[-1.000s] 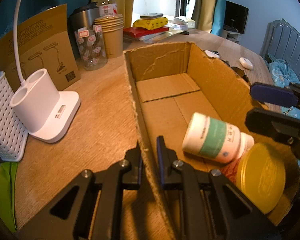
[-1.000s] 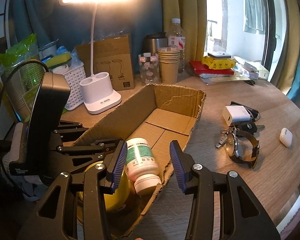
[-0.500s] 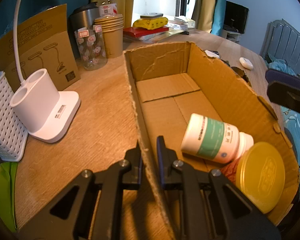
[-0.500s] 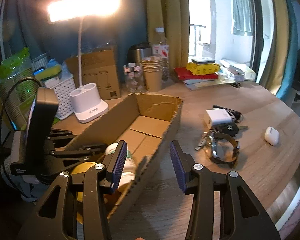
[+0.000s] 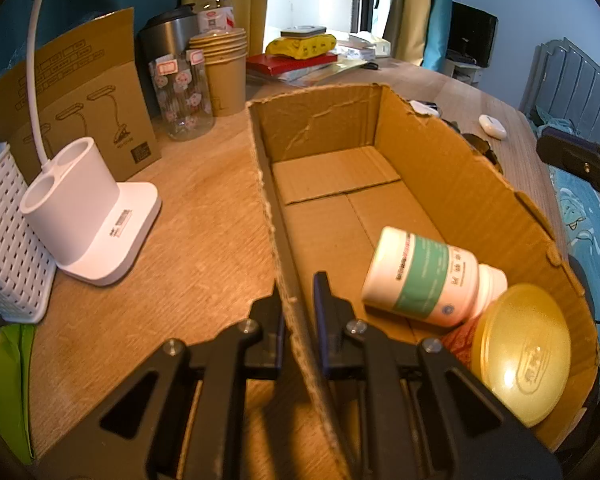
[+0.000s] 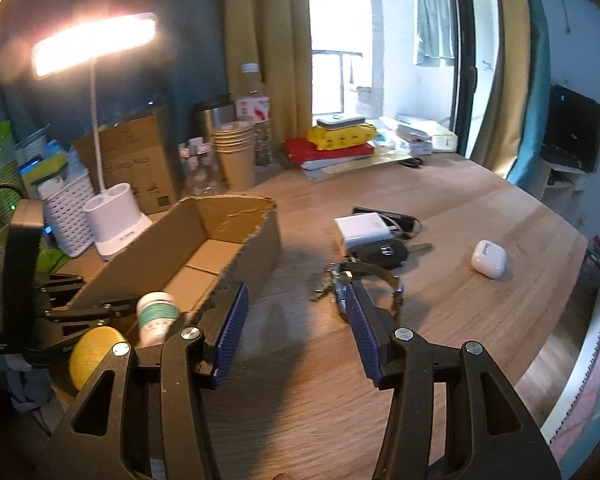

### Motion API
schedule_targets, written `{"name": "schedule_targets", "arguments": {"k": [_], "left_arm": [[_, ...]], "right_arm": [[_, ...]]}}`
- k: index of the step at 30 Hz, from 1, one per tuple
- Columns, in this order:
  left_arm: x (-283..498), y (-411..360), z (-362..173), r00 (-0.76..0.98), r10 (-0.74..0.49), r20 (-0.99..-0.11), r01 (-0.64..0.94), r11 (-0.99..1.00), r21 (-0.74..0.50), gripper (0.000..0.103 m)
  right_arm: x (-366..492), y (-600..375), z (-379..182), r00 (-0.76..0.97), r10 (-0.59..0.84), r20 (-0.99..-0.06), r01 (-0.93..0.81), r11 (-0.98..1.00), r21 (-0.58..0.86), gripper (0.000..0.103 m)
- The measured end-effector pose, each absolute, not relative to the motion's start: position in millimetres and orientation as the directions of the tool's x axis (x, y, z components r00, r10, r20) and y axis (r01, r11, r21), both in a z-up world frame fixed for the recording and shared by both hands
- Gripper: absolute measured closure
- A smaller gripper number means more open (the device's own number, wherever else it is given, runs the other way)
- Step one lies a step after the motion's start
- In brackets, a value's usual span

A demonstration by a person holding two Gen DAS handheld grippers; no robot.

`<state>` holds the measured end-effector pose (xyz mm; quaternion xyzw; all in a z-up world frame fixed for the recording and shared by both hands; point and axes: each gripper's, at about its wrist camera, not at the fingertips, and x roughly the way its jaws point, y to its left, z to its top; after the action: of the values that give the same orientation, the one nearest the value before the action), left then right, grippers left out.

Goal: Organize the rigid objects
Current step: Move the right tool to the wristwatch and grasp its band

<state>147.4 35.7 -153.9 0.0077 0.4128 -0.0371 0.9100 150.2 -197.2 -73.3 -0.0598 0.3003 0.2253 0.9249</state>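
Note:
My left gripper (image 5: 298, 292) is shut on the near side wall of the open cardboard box (image 5: 452, 176), one finger inside and one outside. In the box's near end a white pill bottle (image 5: 424, 276) with a green label lies on its side against a jar with a yellow lid (image 5: 524, 350). My right gripper (image 6: 294, 300) hangs over bare table just right of the box (image 6: 236, 248), its jaws opening with nothing between them. Beyond its right finger lie a wristwatch (image 6: 374, 276), a car key (image 6: 384, 252), a white charger (image 6: 364, 228) and a white earbud case (image 6: 488, 258).
Left of the box stand a white lamp base (image 5: 88, 216), a white slotted basket (image 5: 4, 232), a flat lamp carton (image 5: 80, 92), a glass jar (image 5: 184, 96) and stacked paper cups (image 5: 224, 68). Books and a yellow pack (image 6: 332, 148) lie at the back. The round table's edge (image 6: 556, 356) curves at right.
My right gripper has swung right, out from over the box and its bottle to the table beside it, and its jaws stand wider. The left gripper keeps its hold on the box wall.

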Motion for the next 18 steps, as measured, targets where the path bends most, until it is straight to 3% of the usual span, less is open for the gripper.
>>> {"name": "schedule_targets", "arguments": {"k": [18], "left_arm": [[147.4, 35.8, -154.0, 0.657, -0.061, -0.752, 0.074, 0.997, -0.016, 0.09]], "right_arm": [[185.3, -200.3, -100.9, 0.724, 0.309, -0.617, -0.442, 0.894, -0.071, 0.05]]}}
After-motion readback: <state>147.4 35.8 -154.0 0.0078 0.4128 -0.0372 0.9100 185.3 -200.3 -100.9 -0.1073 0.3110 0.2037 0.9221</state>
